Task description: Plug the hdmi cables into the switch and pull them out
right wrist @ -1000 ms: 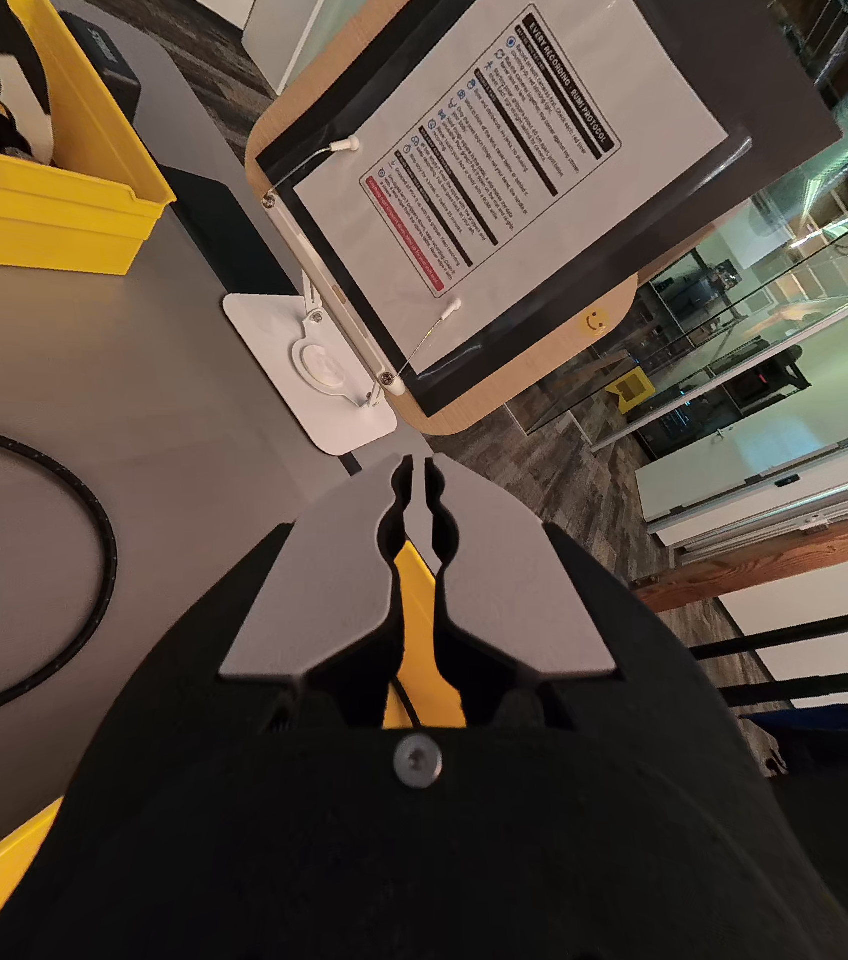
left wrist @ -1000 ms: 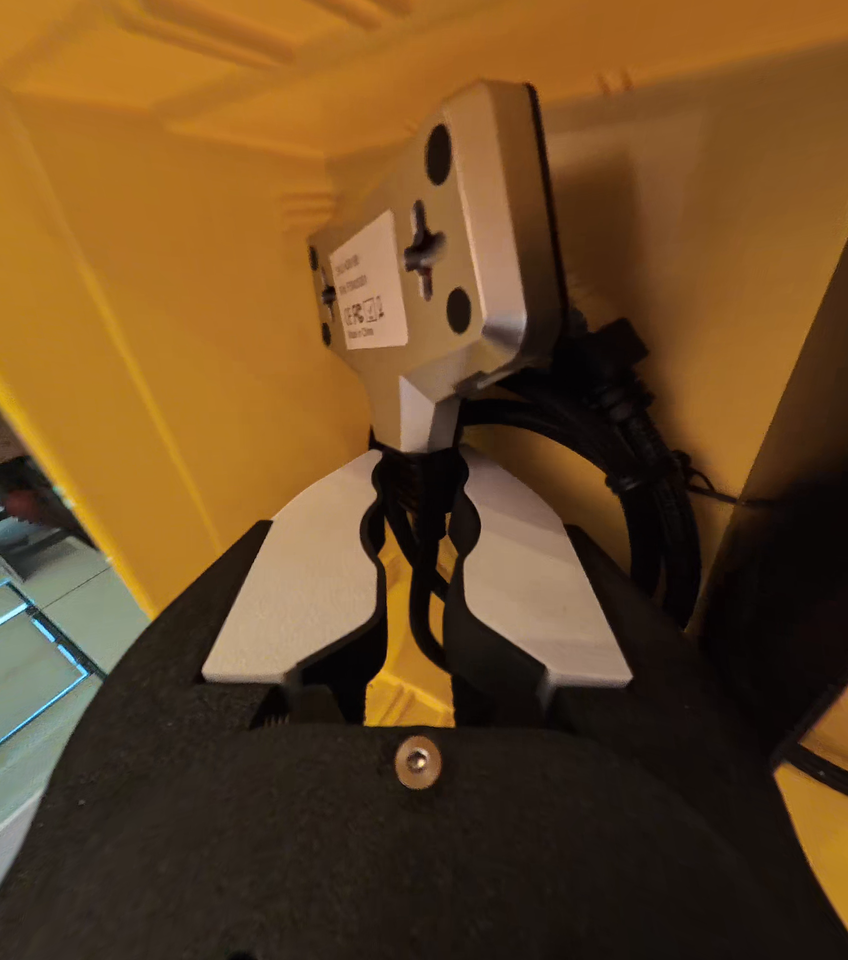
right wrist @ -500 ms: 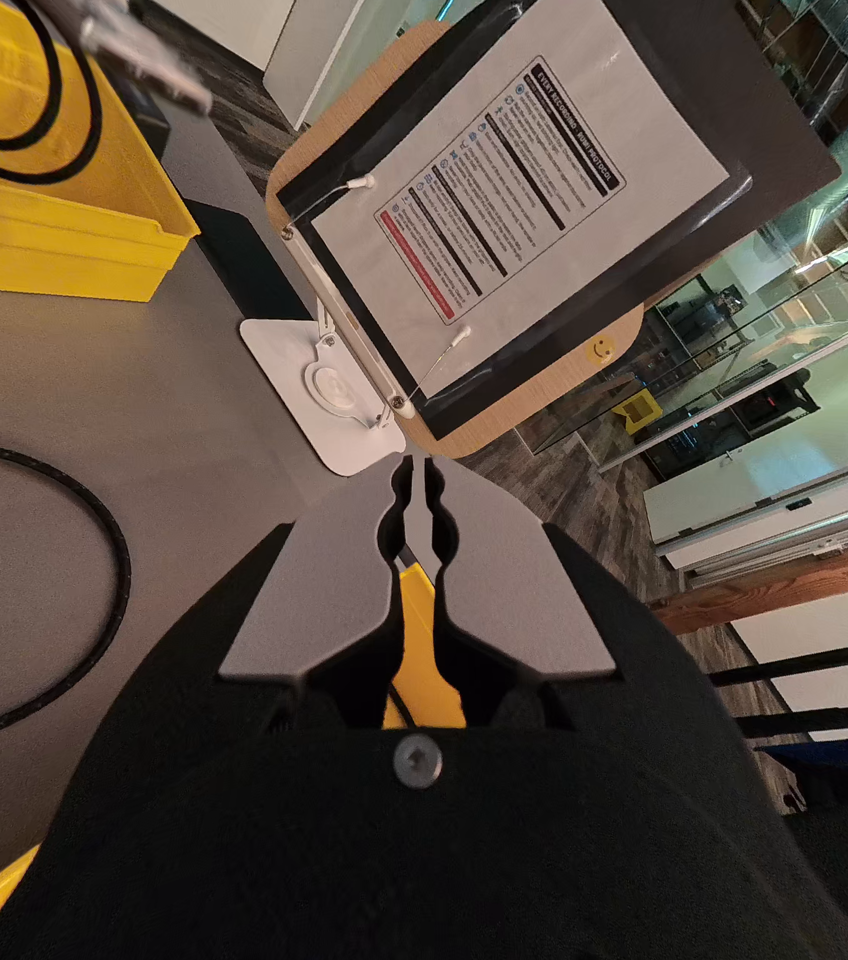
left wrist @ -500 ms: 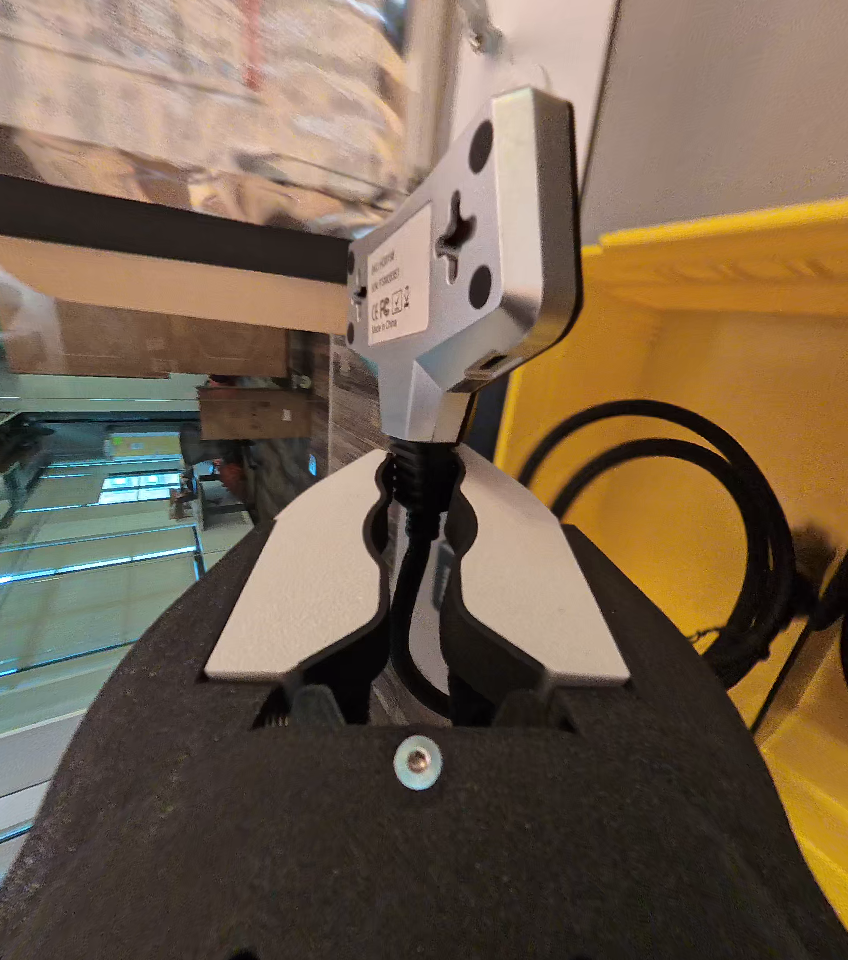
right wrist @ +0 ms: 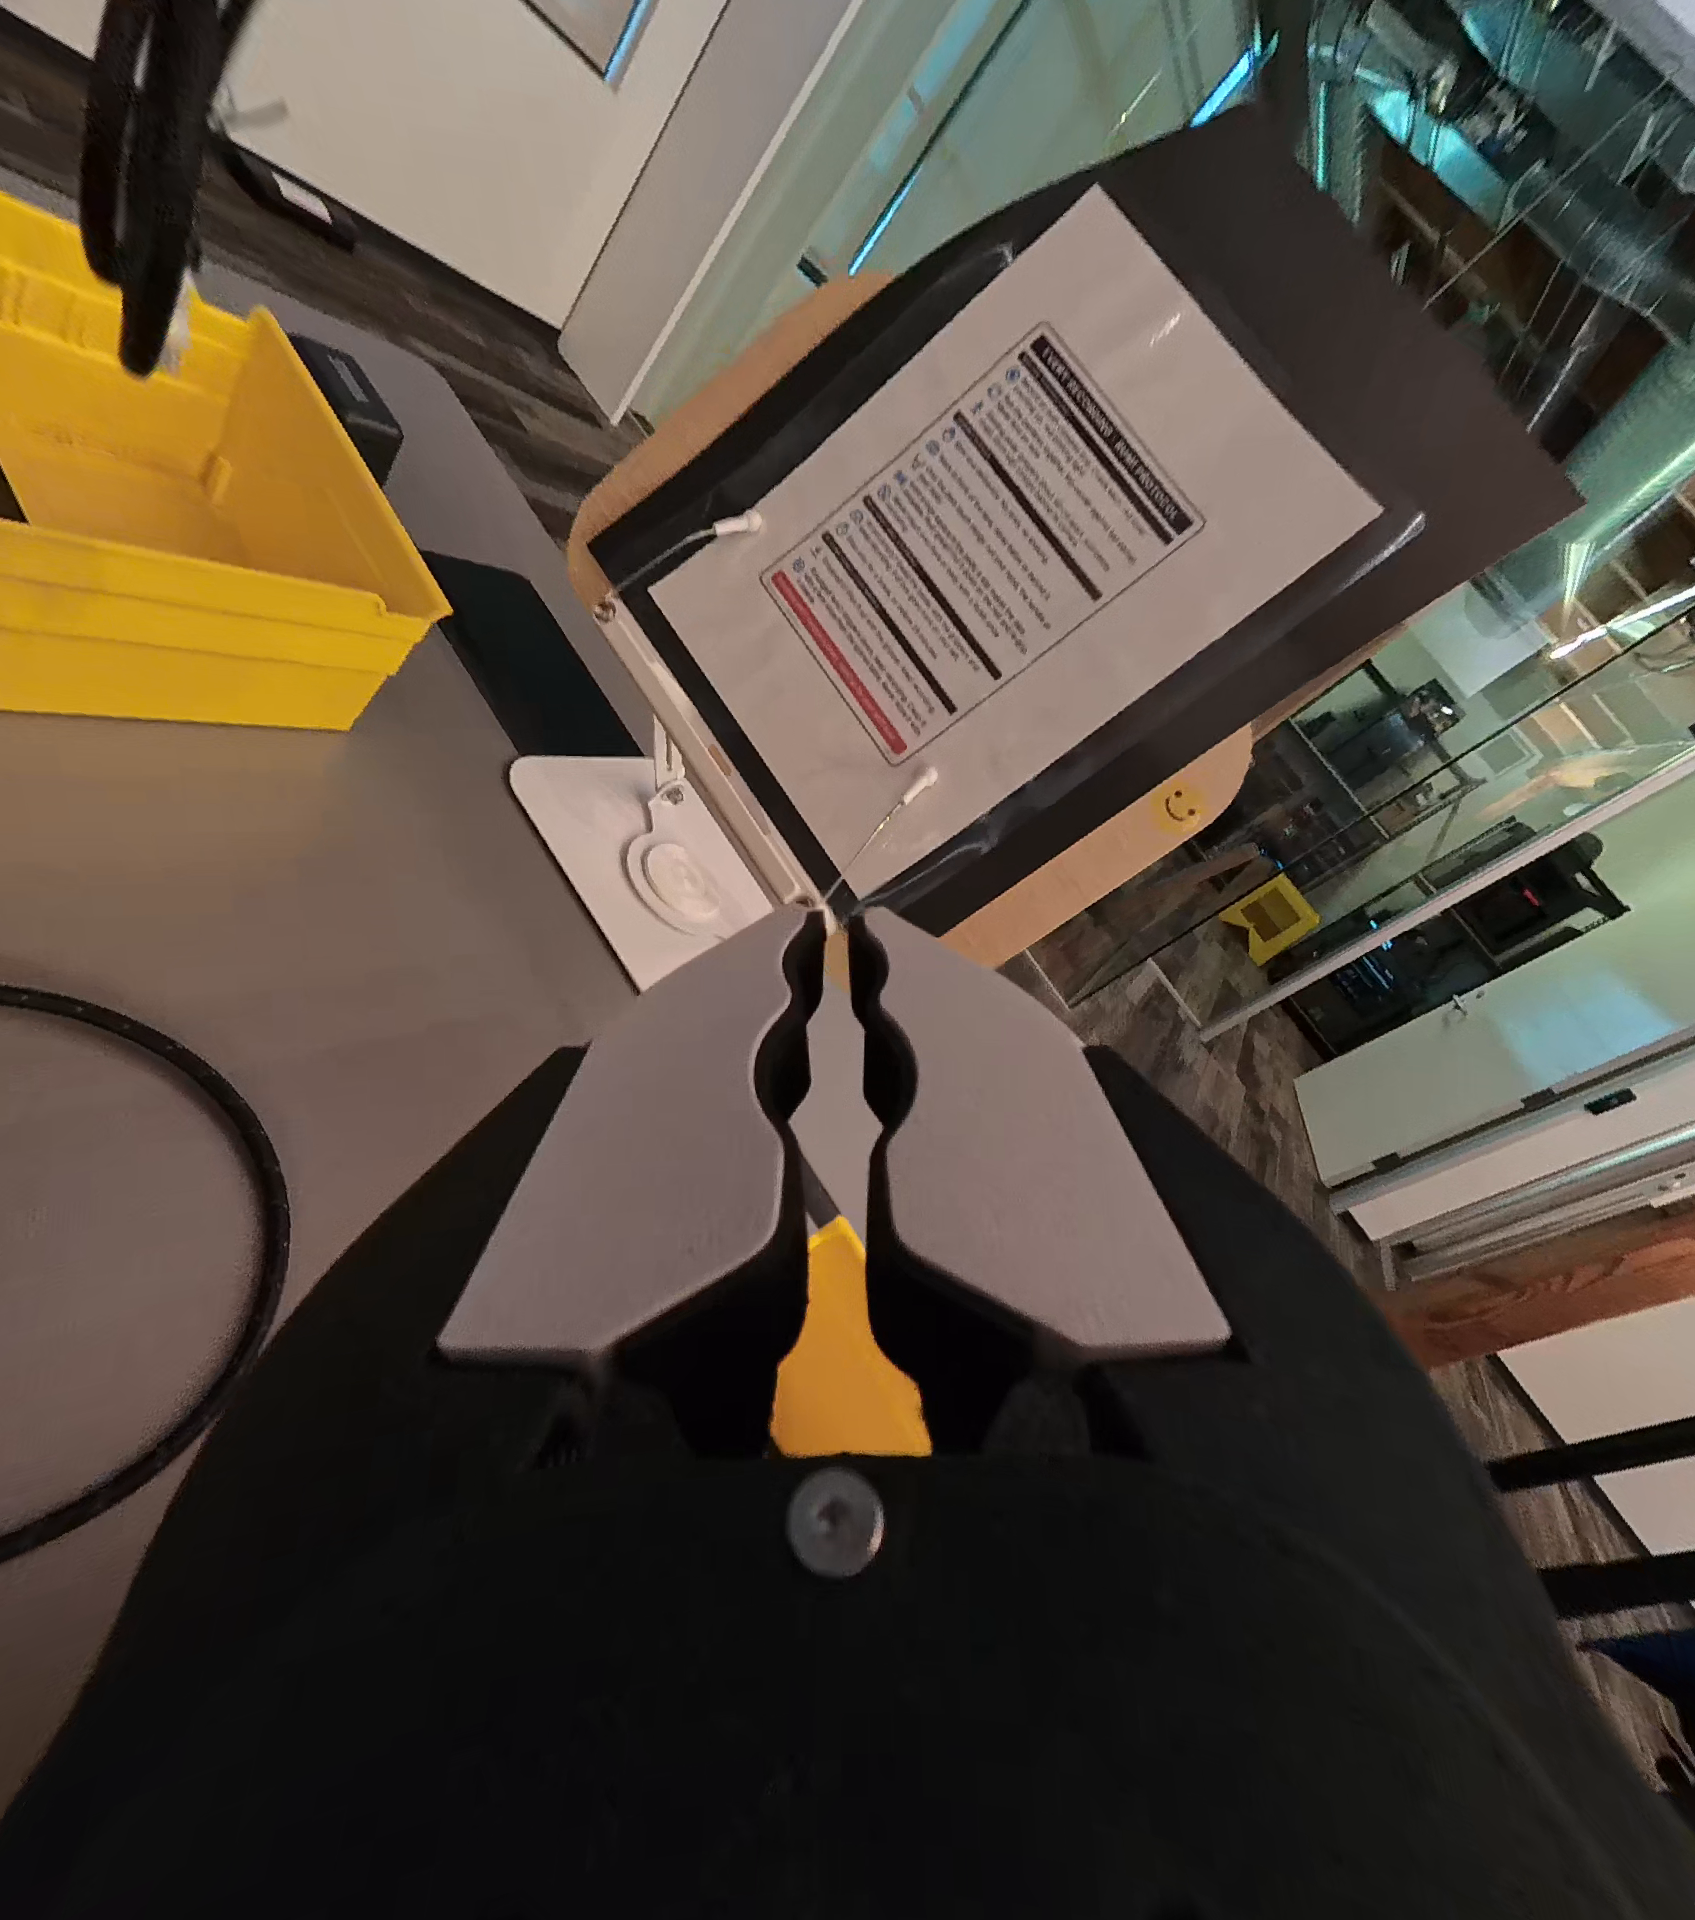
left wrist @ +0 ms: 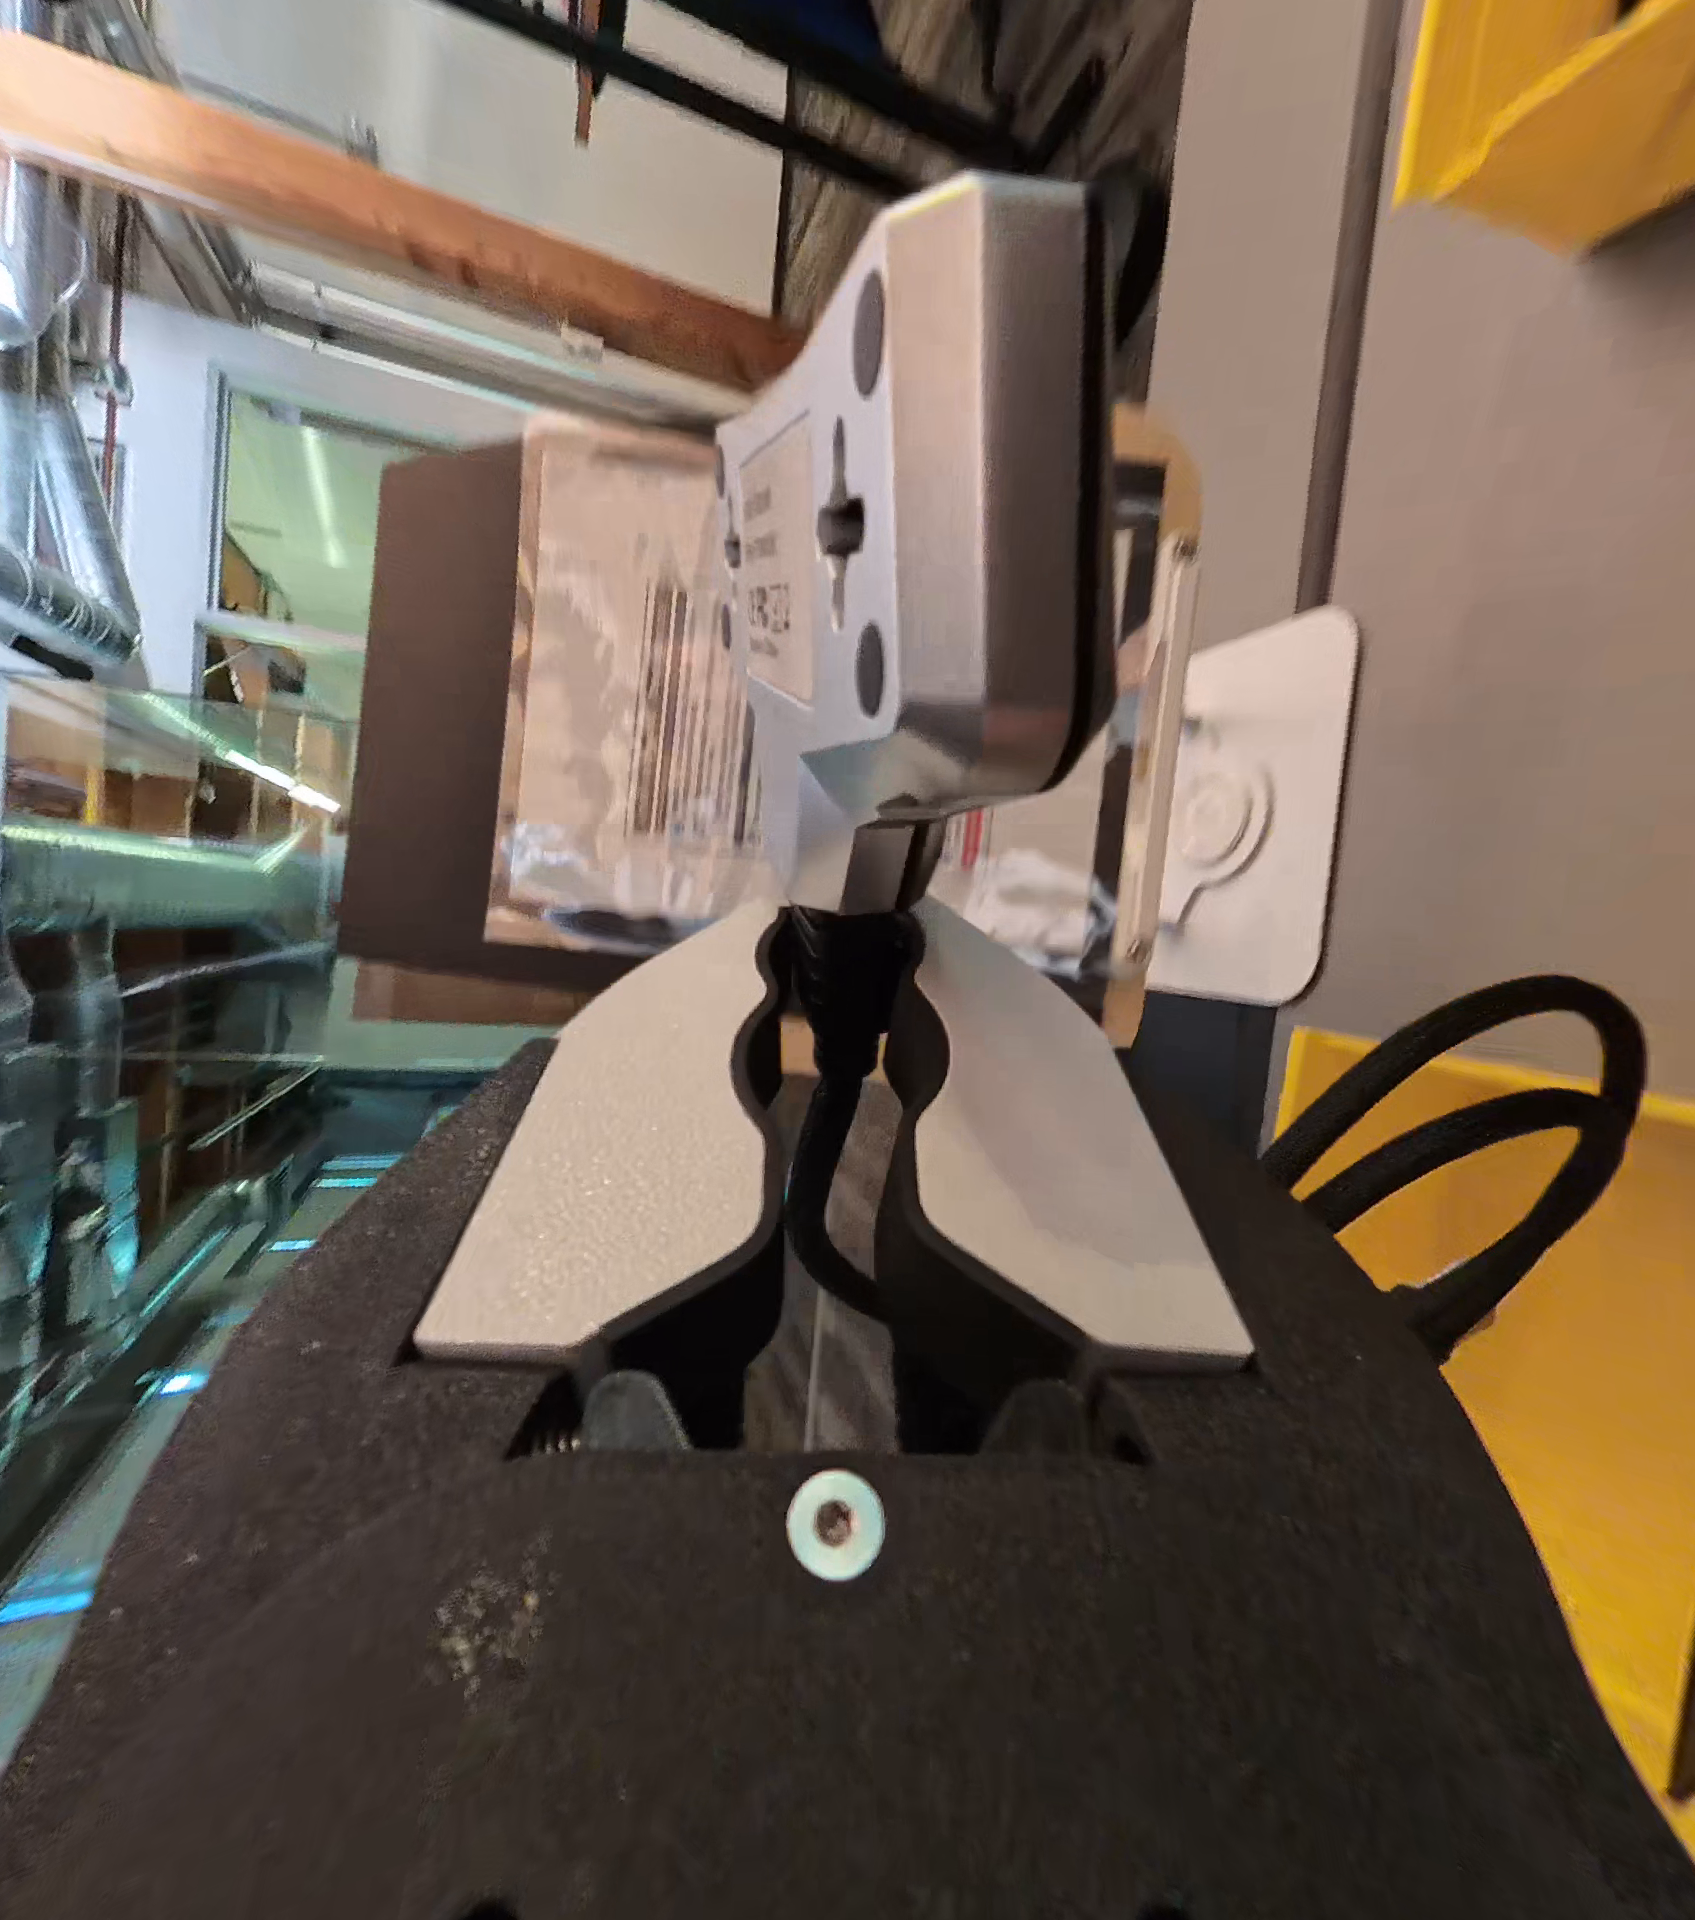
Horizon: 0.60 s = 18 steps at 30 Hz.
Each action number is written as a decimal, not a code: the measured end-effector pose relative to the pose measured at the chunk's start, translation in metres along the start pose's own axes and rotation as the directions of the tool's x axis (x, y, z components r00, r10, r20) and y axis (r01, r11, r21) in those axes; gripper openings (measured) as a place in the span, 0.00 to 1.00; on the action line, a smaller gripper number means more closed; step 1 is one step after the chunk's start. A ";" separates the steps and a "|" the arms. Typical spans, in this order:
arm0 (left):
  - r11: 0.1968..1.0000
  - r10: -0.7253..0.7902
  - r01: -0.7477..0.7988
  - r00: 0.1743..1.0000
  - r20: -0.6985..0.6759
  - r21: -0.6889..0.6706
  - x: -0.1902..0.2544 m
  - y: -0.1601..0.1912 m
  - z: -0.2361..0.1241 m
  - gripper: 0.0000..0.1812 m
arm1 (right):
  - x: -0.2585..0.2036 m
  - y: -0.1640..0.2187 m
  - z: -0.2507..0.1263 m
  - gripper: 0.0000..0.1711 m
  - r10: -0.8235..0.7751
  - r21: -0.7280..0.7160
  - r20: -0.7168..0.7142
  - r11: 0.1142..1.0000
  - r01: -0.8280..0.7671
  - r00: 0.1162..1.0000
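Note:
My left gripper (left wrist: 848, 935) is shut on the black cable neck of the silver HDMI switch (left wrist: 936, 561) and holds it in the air, its labelled underside facing left. Black cable loops (left wrist: 1508, 1091) rise from the yellow bin (left wrist: 1549, 1299) at lower right. In the right wrist view, my right gripper (right wrist: 827, 935) is shut and empty above the grey table (right wrist: 199, 831). A black HDMI cable (right wrist: 240, 1195) curves on the table to its left. Black cable loops (right wrist: 142, 187) hang at top left above a yellow bin (right wrist: 147, 623).
A printed sign on a stand (right wrist: 978, 561) with a white base plate (right wrist: 604, 821) stands at the table's far edge; the base plate also shows in the left wrist view (left wrist: 1248, 810). Another yellow bin (left wrist: 1591, 104) is at the left view's top right. Glass partitions lie beyond. Left tips to right tips: about 25 centimeters.
My left gripper has lifted the switch out of the yellow bin and swung it toward the sign stand. My right gripper stayed shut and shifted slightly; hanging cable loops came into its view.

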State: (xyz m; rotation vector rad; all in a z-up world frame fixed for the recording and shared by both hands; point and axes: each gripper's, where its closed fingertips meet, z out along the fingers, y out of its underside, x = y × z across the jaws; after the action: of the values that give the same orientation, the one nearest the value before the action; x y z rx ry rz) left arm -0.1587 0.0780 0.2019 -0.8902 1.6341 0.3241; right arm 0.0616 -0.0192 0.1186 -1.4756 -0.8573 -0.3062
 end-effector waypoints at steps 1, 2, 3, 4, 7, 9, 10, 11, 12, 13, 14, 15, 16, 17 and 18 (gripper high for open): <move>0.999 -0.013 0.014 1.000 -0.009 0.029 0.002 -0.014 0.000 0.08 | 0.000 -0.004 -0.001 0.03 -0.001 0.018 -0.001 1.000 0.001 1.000; 0.998 -0.022 0.023 1.000 -0.015 0.064 0.005 -0.027 0.001 0.08 | -0.001 -0.009 -0.003 0.03 -0.004 0.044 -0.003 0.999 0.004 1.000; 0.995 -0.026 0.028 0.999 -0.023 0.100 0.011 -0.040 0.002 0.08 | -0.002 -0.015 -0.004 0.03 -0.010 0.078 -0.003 0.997 0.010 1.000; 0.990 -0.030 0.034 0.999 -0.030 0.134 0.018 -0.051 0.005 0.08 | -0.005 -0.023 -0.006 0.04 -0.019 0.120 -0.005 0.993 0.019 1.000; 0.974 -0.051 0.066 0.996 -0.076 0.218 0.048 -0.079 0.014 0.08 | -0.014 -0.049 -0.014 0.09 -0.075 0.259 -0.031 0.963 0.081 0.997; 0.963 -0.047 0.072 0.994 -0.100 0.259 0.072 -0.093 0.021 0.08 | -0.022 -0.066 -0.020 0.12 -0.103 0.340 -0.058 0.933 0.117 0.993; 0.959 -0.041 0.071 0.993 -0.112 0.275 0.084 -0.099 0.024 0.08 | -0.029 -0.074 -0.023 0.14 -0.122 0.380 -0.050 0.915 0.132 0.991; 0.956 -0.032 0.067 0.992 -0.125 0.284 0.096 -0.103 0.027 0.08 | -0.037 -0.080 -0.025 0.15 -0.149 0.417 -0.043 0.896 0.154 0.988; 0.955 -0.023 0.061 0.991 -0.132 0.289 0.107 -0.106 0.030 0.08 | -0.042 -0.084 -0.026 0.16 -0.174 0.433 -0.052 0.884 0.179 0.983; 0.955 -0.014 0.054 0.990 -0.139 0.292 0.117 -0.108 0.033 0.08 | -0.049 -0.086 -0.025 0.19 -0.202 0.436 -0.045 0.877 0.201 0.978; 0.956 -0.004 0.047 0.989 -0.147 0.291 0.128 -0.108 0.036 0.08 | -0.060 -0.084 -0.021 0.21 -0.245 0.429 -0.010 0.875 0.225 0.969; 0.957 0.002 0.042 0.988 -0.152 0.288 0.136 -0.107 0.039 0.08 | -0.071 -0.082 -0.018 0.21 -0.294 0.423 0.017 0.868 0.259 0.956; 0.956 0.003 0.043 0.988 -0.157 0.289 0.144 -0.107 0.041 0.08 | -0.080 -0.079 -0.014 0.21 -0.346 0.418 0.027 0.856 0.303 0.938; 0.955 0.011 0.036 0.987 -0.158 0.294 0.151 -0.107 0.043 0.08 | -0.089 -0.076 -0.009 0.22 -0.397 0.409 0.025 0.842 0.353 0.917; 0.955 0.025 0.020 0.989 -0.149 0.296 0.156 -0.106 0.044 0.07 | -0.097 -0.072 -0.004 0.22 -0.446 0.399 0.028 0.826 0.399 0.895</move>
State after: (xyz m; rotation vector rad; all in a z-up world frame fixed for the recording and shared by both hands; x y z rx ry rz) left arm -0.0561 -0.0227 0.0714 -0.6956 1.7671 0.0087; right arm -0.0509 -0.0626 0.1077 -0.9313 -1.2699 -0.3555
